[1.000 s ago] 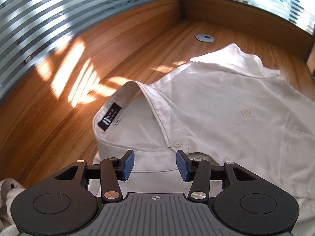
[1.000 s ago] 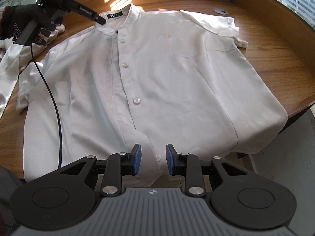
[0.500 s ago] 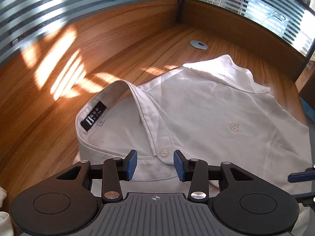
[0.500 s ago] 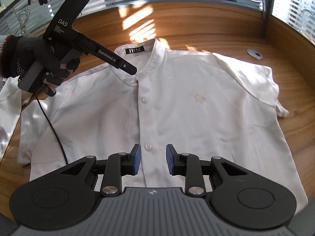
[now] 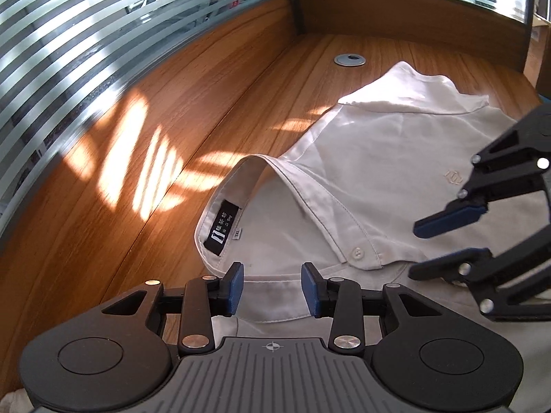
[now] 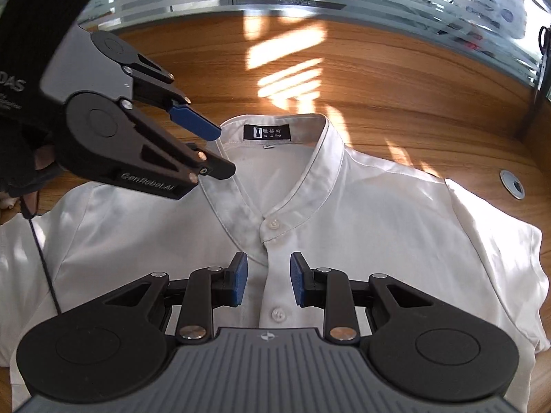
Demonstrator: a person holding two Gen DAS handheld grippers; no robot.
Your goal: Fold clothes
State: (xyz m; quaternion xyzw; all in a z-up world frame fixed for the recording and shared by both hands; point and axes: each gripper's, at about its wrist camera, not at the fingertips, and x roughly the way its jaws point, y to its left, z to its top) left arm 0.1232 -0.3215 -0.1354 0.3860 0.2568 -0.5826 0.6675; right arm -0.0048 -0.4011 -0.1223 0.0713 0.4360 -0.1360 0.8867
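Shirt: white shirt (image 6: 361, 241) lies face up, buttoned and spread flat on the table (image 5: 165, 158), collar (image 6: 320, 158) toward the windows
Collar: stands up in a loop, black label (image 6: 267, 133) showing inside
Progress: judged barely begun; no fold is visible, both sleeves lie out to the sides, so the sleeve and body folds are all left
Left tool (image 5: 272, 289): low over the collar's near left edge, its jaws closing with the collar band between the blue pads; pads not yet pressing, nothing held
Right tool (image 6: 267, 284): over the button placket just below the collar, jaws part open with a clear gap, nothing held
Left view only: the collar's inside from close up, the chest logo (image 5: 453, 177), the right tool coming in from the side
Right view only: the whole shirt front, the gloved hand (image 6: 24, 172) on the left tool, more white cloth (image 6: 7, 203) at the far left edge
Both views: grommet (image 6: 512, 183) in the table beyond the sleeve
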